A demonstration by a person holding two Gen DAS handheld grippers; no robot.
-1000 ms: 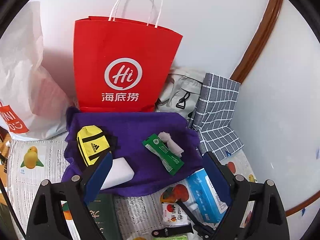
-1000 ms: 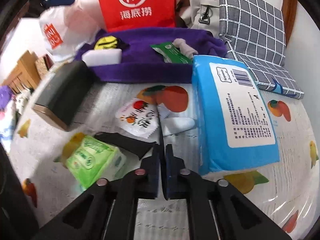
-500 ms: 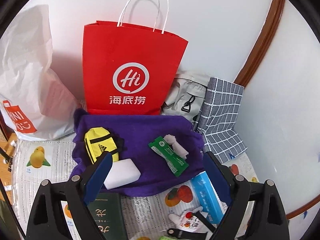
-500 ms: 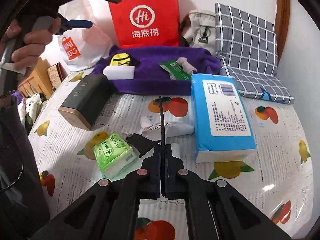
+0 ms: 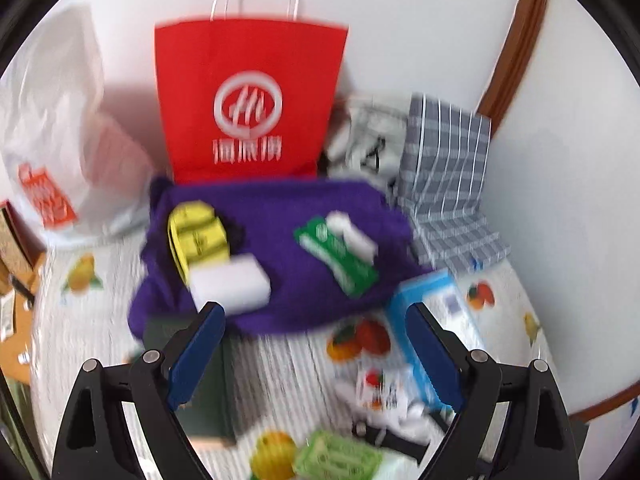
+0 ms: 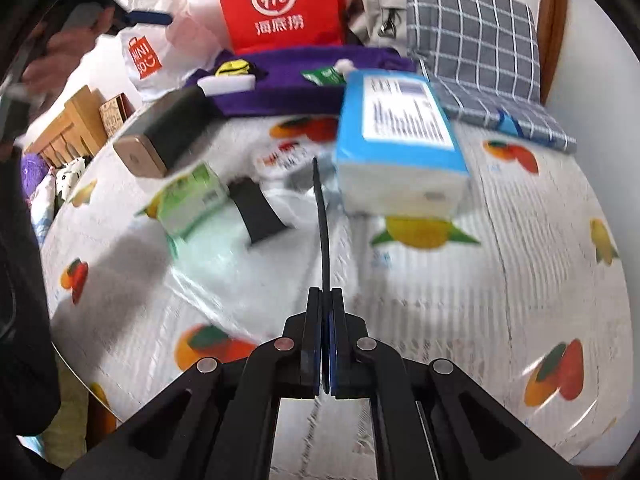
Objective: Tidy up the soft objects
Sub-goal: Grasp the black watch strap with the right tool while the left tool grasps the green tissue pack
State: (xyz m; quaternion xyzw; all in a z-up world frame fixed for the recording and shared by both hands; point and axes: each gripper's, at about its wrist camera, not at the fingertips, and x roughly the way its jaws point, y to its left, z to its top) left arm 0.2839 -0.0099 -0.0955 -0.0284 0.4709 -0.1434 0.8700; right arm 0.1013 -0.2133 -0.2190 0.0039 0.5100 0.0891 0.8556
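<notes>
My right gripper [image 6: 325,296] is shut on a thin black strap [image 6: 321,216] that runs up from the jaws toward a black patch [image 6: 256,210] on the table. My left gripper [image 5: 314,316] is open and empty, held above the table in front of a purple cloth [image 5: 280,248]. On the cloth lie a yellow pouch [image 5: 198,236], a white sponge block [image 5: 230,284] and a green packet [image 5: 336,260]. A blue tissue pack [image 6: 400,136] and a green tissue pack [image 6: 188,200] lie on the fruit-print tablecloth [image 6: 520,260].
A red paper bag [image 5: 248,100], a white plastic bag [image 5: 52,132], a beige bag [image 5: 368,136] and a grey checked cushion [image 5: 448,168] stand along the back wall. A dark green box [image 6: 168,132] lies at the left. Wooden furniture [image 6: 76,124] stands beyond the table's left edge.
My right gripper has pulled back and up with the strap, which now stretches longer from the jaws. My left gripper has drawn back from the cloth; both views are blurred by motion.
</notes>
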